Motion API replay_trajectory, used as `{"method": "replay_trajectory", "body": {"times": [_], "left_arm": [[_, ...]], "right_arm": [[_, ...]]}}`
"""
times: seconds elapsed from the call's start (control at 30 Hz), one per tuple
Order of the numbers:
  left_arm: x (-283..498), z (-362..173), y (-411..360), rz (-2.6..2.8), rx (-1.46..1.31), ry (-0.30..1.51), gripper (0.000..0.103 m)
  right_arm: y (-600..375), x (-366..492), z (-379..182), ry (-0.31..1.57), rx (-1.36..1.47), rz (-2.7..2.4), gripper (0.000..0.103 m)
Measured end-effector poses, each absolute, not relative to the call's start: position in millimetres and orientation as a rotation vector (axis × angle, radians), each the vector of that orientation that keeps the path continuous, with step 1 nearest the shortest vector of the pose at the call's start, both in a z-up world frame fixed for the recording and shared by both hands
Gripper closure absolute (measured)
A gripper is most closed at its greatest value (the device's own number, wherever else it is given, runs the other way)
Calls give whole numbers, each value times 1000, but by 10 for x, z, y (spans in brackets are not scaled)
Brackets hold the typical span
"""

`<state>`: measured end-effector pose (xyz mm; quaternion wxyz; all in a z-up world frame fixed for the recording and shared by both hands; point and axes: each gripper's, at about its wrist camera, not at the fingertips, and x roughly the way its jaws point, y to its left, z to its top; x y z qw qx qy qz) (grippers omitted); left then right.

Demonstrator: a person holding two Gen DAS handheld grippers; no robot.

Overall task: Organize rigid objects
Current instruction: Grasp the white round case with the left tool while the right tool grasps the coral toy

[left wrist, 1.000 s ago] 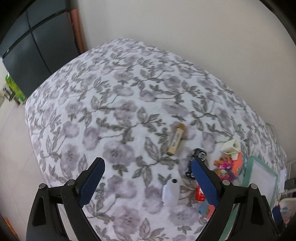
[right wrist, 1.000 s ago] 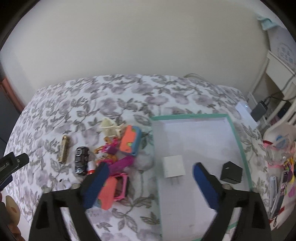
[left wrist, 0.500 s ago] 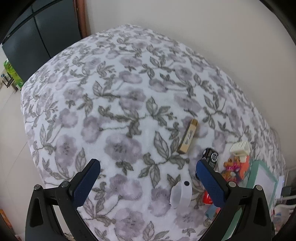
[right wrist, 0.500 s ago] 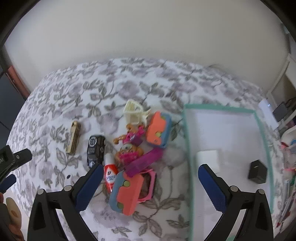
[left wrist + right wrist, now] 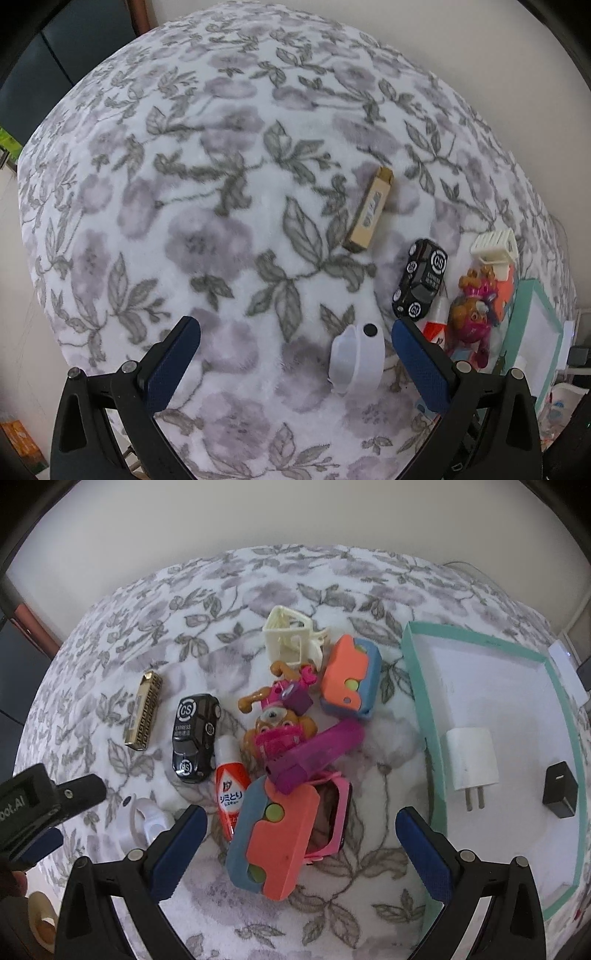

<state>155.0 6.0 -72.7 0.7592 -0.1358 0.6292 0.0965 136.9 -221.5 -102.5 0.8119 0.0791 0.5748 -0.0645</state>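
Note:
Rigid items lie on a floral blanket. My left gripper (image 5: 295, 328) is open above the blanket, and a small white plastic piece (image 5: 356, 358) lies just inside its right finger. Beyond are a gold harmonica (image 5: 369, 210), a black toy car (image 5: 421, 284), a cream toy chair (image 5: 495, 247) and a dog figure (image 5: 474, 314). My right gripper (image 5: 300, 816) is open over an orange-and-blue toy block (image 5: 275, 834), without touching it. A red-and-white bottle (image 5: 231, 790) lies beside that block. The teal tray (image 5: 417, 686) at the right holds a white charger (image 5: 471, 764) and a black cube (image 5: 559, 794).
The pile also holds a second orange-and-blue block (image 5: 351, 675), a purple piece (image 5: 314, 757) and a pink frame (image 5: 334, 823). The wall runs along the bed's far side. A dark cabinet (image 5: 44, 74) stands past its left end, and cluttered shelves lie beyond the tray.
Both grippers have come down closer to the blanket and tilted more steeply. The right view has shifted left, from the tray to the toy pile. The left jaws stand slightly wider.

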Motion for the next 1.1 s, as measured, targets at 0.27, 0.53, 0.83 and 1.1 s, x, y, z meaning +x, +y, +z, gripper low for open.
{"method": "replay_trajectory", "body": {"times": [0.27, 0.53, 0.83, 1.1], "left_arm": [[1583, -798, -115, 175, -257, 1393, 2], [1619, -974, -263, 152, -224, 1444, 43], [1653, -1057, -487, 105, -212, 1443, 75], [1677, -990, -633, 110, -202, 1439, 84]], "right_arm": [[-2178, 1367, -1048, 1240, 160, -135, 19], [-2135, 1353, -1097, 1253, 143, -123, 29], [-2225, 1303, -1071, 1238, 171, -121, 40], [-2323, 1237, -1071, 1236, 223, -105, 46]]}}
